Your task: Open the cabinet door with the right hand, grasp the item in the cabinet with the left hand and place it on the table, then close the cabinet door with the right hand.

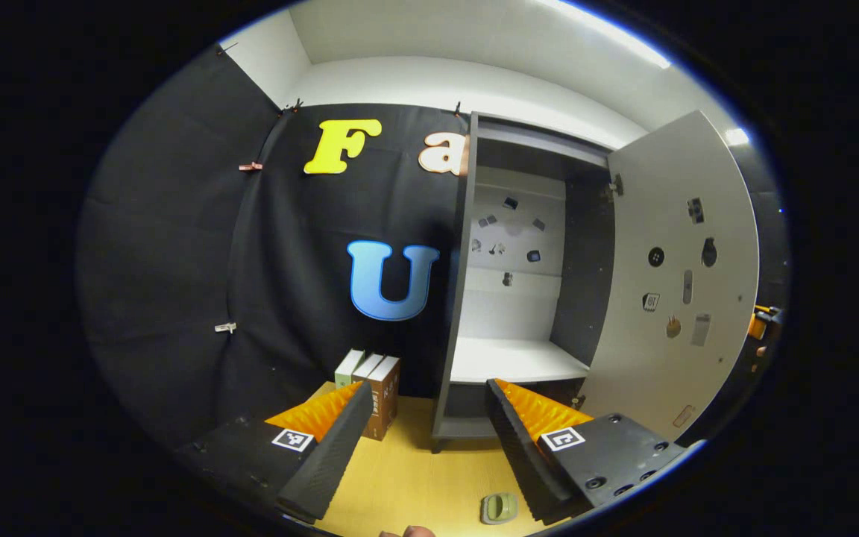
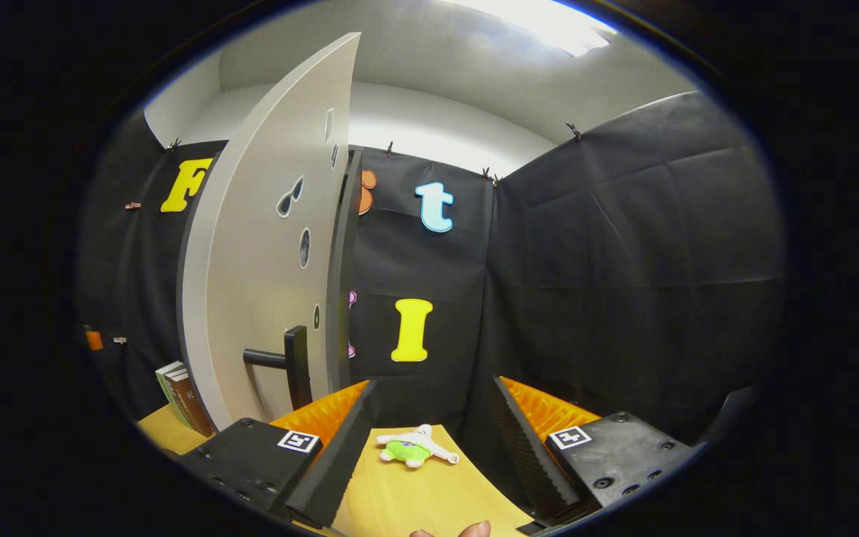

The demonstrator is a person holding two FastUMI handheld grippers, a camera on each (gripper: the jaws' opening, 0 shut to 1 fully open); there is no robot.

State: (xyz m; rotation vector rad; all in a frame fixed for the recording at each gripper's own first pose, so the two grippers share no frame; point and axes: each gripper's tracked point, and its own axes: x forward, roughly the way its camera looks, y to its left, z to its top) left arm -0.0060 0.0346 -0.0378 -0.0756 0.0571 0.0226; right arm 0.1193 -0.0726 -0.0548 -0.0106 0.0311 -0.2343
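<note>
Table (image 2: 414,500) holds plush toy (image 2: 412,449); cabinet door (image 1: 679,268) open; hand-held grippers empty.

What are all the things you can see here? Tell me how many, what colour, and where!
Cabinet: one, dark frame with pale shelves, at the back of the table.
Cabinet door: one, light grey, swung open, black handle.
Books: three, standing left of the cabinet.
Plush toy: one, white and green, lying on the table.
Small dish: one, greenish, on the table's near edge.
Table: one, light wood.
Left gripper: open, facing the cabinet.
Right gripper: open, near the door handle.
</note>
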